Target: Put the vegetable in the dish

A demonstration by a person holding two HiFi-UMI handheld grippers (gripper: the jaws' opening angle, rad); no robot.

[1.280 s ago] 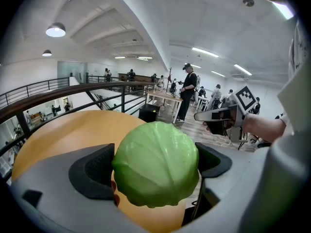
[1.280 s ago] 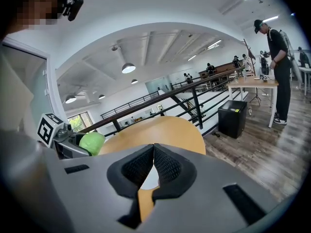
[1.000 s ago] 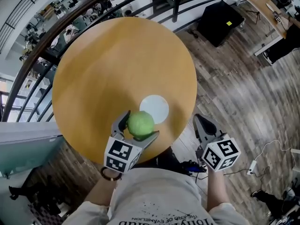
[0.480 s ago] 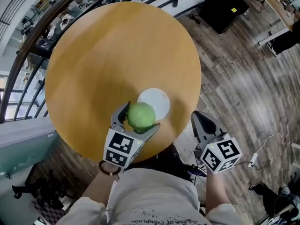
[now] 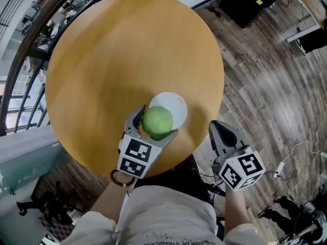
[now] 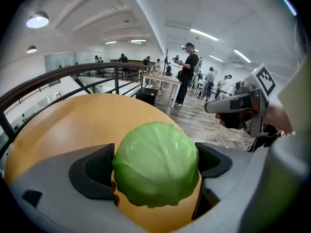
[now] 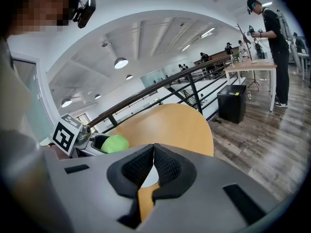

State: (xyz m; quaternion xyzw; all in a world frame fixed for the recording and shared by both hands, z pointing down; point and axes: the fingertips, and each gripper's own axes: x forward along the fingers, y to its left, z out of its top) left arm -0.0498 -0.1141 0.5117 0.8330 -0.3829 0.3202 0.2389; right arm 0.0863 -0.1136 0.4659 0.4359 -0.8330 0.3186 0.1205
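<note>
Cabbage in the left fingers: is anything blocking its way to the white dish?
Nothing visible does. The left gripper holds the cabbage, which in the head view overlaps the near edge of the dish. The dish looks empty on the table. The right gripper is off to the side, shut.

the round table (image 5: 102, 60) is seen from steeply above in the head view and from low and close in both gripper views; the cabbage (image 5: 157, 120) is shared by all.
</note>
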